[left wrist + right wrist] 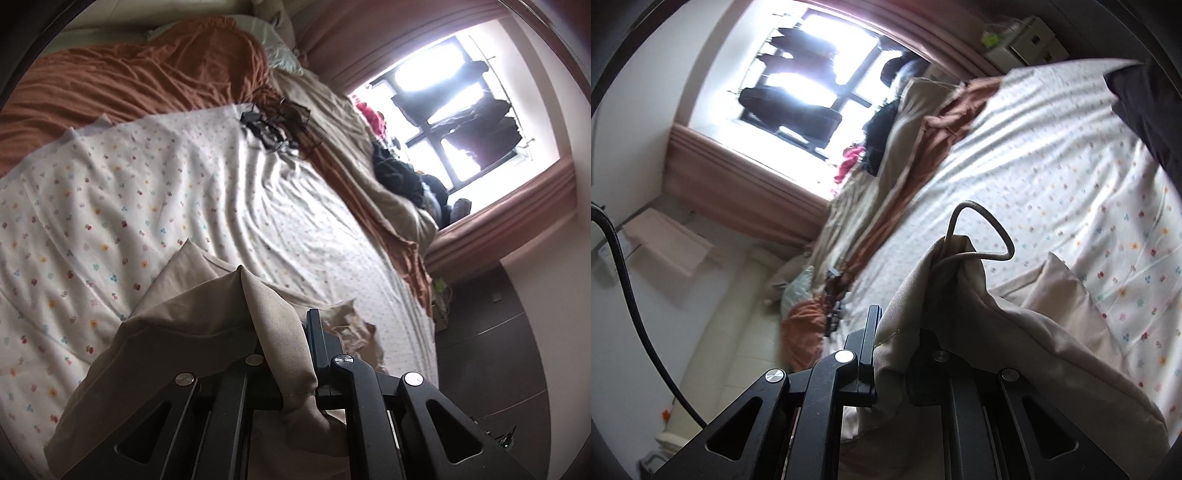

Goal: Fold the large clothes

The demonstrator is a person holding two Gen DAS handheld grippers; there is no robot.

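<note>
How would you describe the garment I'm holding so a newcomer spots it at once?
Start at the bed's floral sheet. The beige garment lifts off its near edge, pinched by the left hand-held gripper and right hand-held gripper. Unlike the rust blanket, it is plain beige with a looped drawstring.

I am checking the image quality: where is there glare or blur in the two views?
Left wrist view: the window is blown out to white, and the floral sheet looks soft; the beige garment in the left hand-held gripper is fairly sharp. Right wrist view: the window glares too, the bed's far end is smeared, and the right hand-held gripper stays dark.
</note>
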